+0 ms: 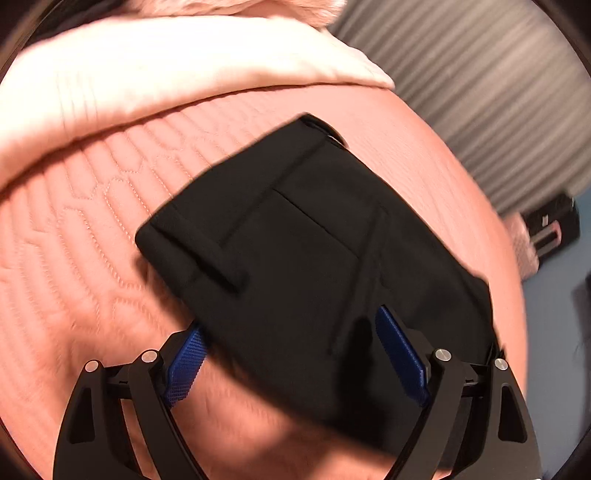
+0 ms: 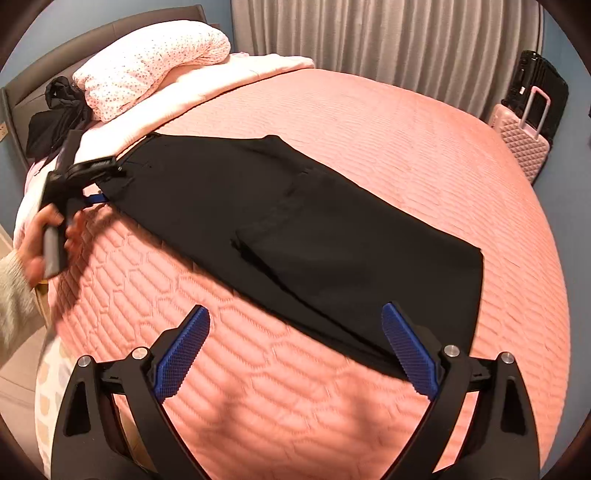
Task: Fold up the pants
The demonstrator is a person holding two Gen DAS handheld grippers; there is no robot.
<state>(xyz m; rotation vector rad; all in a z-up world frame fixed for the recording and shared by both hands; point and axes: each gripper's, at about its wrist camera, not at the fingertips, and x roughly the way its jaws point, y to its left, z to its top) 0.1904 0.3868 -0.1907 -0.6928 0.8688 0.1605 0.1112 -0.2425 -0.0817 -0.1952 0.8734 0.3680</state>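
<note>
Surface: pink quilted bedspread filling most of the right wrist view, grey curtain behind.
Pants: black pants lying flat, long axis running from upper left to lower right of that frame.
Right gripper: right gripper hovering over the lower-right end, fingers spread, pinching nothing.
Left gripper: left gripper straddling the pants' edge, fingers spread, gripping nothing; sitting nearer the upper-left end.

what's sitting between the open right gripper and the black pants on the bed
Nothing visible. Only bare pink quilt lies between the right gripper and the black pants; its right-hand finger already overlaps the near hem.
</note>
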